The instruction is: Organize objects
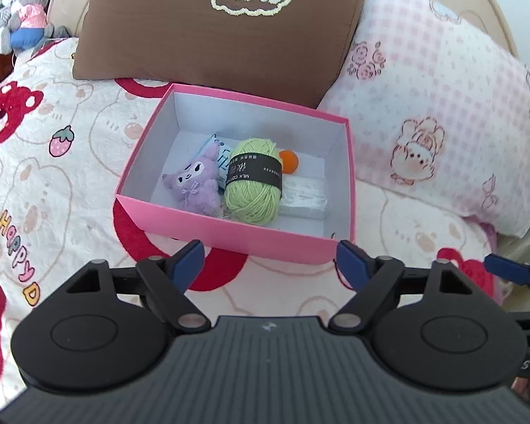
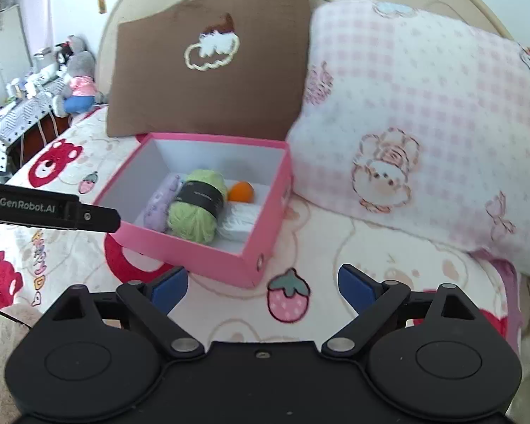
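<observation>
**Pink box filled on bed, both grippers released**

A pink box (image 1: 229, 236) was seen resting open on the bed (image 1: 53, 176), just in front of a brown cushion (image 1: 222, 35) and beside a pink checked pillow (image 1: 424, 106) on its right. Inside the box, a purple plush toy (image 1: 192, 182) was laid at the left, a green yarn ball (image 1: 254, 183) with a black band in the middle, an orange ball (image 1: 289, 160) behind it, and a white packet (image 1: 304, 198) at the right. A light blue packet (image 1: 224, 155) was partly hidden behind the plush.

The left gripper (image 1: 270, 265) was held near the box's near wall, fingers spread apart, nothing between them. The right gripper (image 2: 263, 286) was held near the box's near right corner, fingers likewise spread wide and empty, over a strawberry print (image 2: 288, 298). Stuffed animals (image 2: 77, 81) were noted far left, off the bed.
</observation>
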{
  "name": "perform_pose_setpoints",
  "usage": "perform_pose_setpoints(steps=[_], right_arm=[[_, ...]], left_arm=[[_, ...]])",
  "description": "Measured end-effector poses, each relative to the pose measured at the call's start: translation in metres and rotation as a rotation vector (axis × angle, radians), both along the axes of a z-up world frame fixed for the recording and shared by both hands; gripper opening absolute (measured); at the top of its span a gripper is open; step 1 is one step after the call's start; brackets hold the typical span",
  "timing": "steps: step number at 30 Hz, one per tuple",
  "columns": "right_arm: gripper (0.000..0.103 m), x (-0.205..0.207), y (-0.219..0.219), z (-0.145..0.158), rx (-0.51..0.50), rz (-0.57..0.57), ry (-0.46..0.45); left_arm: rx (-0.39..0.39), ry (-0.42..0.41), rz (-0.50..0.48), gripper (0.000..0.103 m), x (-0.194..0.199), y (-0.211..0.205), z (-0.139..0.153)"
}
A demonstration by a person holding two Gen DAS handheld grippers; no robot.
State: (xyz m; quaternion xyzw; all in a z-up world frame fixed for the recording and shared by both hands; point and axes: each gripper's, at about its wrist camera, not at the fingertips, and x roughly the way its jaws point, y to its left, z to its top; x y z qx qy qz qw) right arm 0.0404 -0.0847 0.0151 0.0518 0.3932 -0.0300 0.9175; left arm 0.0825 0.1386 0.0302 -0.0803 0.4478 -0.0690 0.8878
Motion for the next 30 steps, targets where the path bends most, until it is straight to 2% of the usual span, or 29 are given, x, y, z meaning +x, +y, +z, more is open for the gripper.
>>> perform_pose_setpoints(steps=[1,3,6,17,21,24,30], right_arm=[[0.094,-0.001,-0.001,-0.001,0.0,-0.014,0.009],[0.094,-0.002,-0.004,-0.003,0.003,-0.046,0.027],[0.094,-0.005,-0.007,-0.006,0.01,-0.074,0.041],[0.094,-0.016,-0.016,-0.007,0.019,-0.138,0.079],[0.094,-0.021,-0.021,-0.008,0.006,-0.172,0.092],[0.094,-0.025,-0.025,-0.009,0.01,-0.19,0.103],[0.094,-0.029,-0.028,-0.01,0.03,-0.171,0.122]], left_arm=[[0.003,-0.001,-0.005,0.086,-0.001,-0.002,-0.001],[0.007,0.002,-0.012,0.096,-0.002,-0.004,-0.002],[0.017,-0.003,-0.023,0.1,-0.005,-0.008,-0.005],[0.07,0.014,-0.034,0.103,-0.01,-0.017,-0.01],[0.108,0.068,-0.036,0.103,-0.011,-0.024,-0.015],[0.138,0.079,-0.043,0.103,-0.014,-0.03,-0.018],[0.119,0.09,-0.069,0.103,-0.025,-0.041,-0.02]])
